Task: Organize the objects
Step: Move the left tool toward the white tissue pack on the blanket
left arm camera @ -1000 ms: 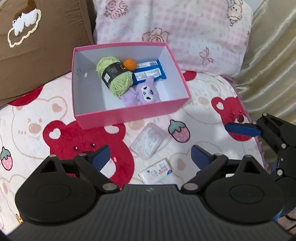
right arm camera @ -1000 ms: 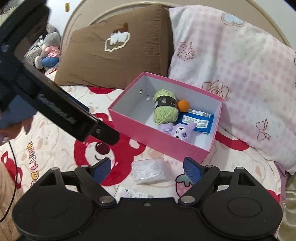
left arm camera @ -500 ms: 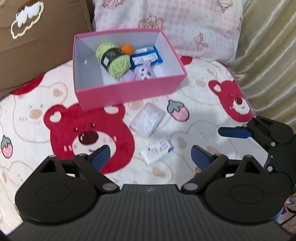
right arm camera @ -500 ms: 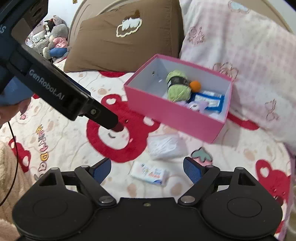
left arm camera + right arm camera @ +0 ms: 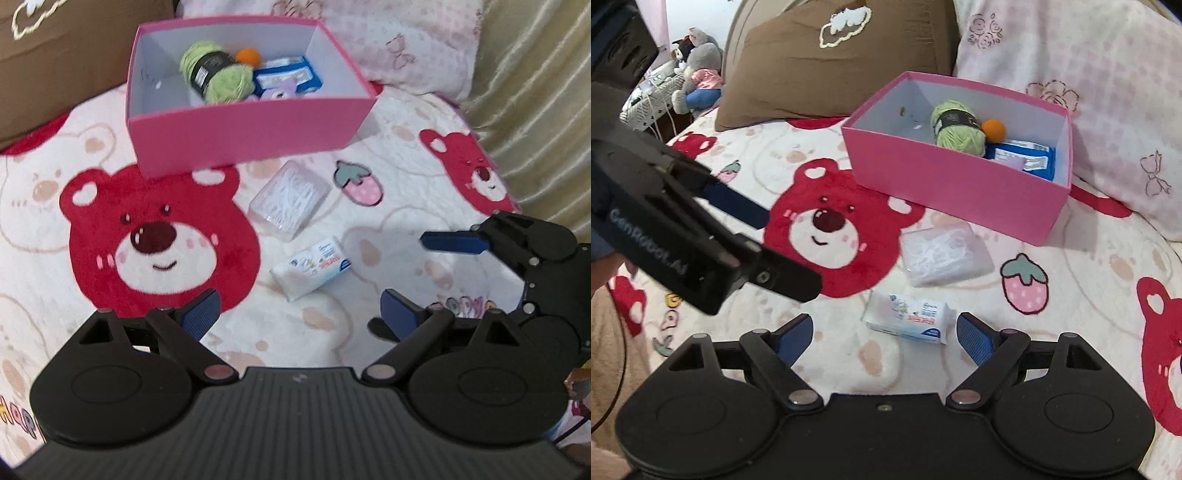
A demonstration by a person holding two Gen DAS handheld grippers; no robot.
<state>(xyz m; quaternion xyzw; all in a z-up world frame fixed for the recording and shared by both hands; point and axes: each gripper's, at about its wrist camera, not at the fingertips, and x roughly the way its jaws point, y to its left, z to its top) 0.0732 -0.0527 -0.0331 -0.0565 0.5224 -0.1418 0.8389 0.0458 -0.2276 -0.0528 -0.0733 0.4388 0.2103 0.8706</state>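
A pink box (image 5: 243, 129) (image 5: 945, 184) stands on the bear-print blanket and holds green yarn (image 5: 218, 72) (image 5: 956, 127), an orange ball (image 5: 248, 56) (image 5: 993, 129), a blue packet (image 5: 288, 74) (image 5: 1023, 157) and a purple plush (image 5: 279, 90). In front of it lie a clear plastic case (image 5: 290, 197) (image 5: 945, 254) and a small white tissue pack (image 5: 312, 266) (image 5: 908, 317). My left gripper (image 5: 299, 314) is open and empty, hanging back from the tissue pack. My right gripper (image 5: 884, 334) is open and empty, its fingers either side of the tissue pack's near end.
A brown pillow (image 5: 827, 59) and a pink checked pillow (image 5: 1089, 66) lie behind the box. A gold curtain (image 5: 535, 92) hangs at the right. Plush toys (image 5: 698, 66) sit at the far left. Each gripper shows in the other's view.
Both grippers have pulled back from the box and lowered toward the blanket. The tissue pack now lies close before the right gripper. Both stay open.
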